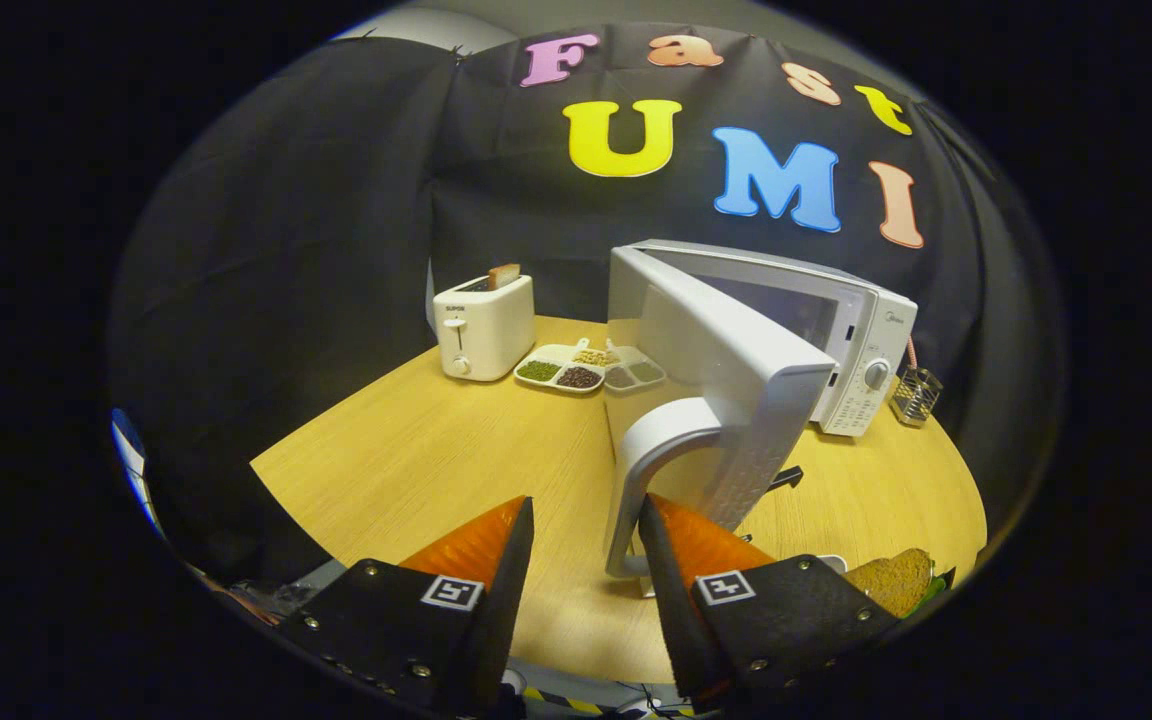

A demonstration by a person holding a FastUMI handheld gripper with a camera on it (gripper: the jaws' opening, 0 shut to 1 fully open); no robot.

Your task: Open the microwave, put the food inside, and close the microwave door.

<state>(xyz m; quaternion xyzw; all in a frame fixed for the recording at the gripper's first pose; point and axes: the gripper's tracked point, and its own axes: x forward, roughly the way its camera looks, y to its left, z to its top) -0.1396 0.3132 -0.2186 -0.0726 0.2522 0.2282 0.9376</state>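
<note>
Gripper view: microwave door handle (641, 470) stands between the parted jaws.

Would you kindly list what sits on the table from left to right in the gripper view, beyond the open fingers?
Toaster → snack tray → microwave door → microwave → wire basket. The fingers are open, near the door's handle.

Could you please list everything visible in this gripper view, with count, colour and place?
microwave: one, white, at the table's back, beyond the fingers
microwave door: one, white, swung open, its handle just ahead between the fingers
toaster: one, white, bread in a slot, beside the tray
divided tray: one, white, holding beans and grains, between toaster and microwave
wire holder: one, metal, beside the microwave
sandwich: one, brown bread, near one finger
table: one, light wood
gripper: one, fingers open, touching nothing
</note>
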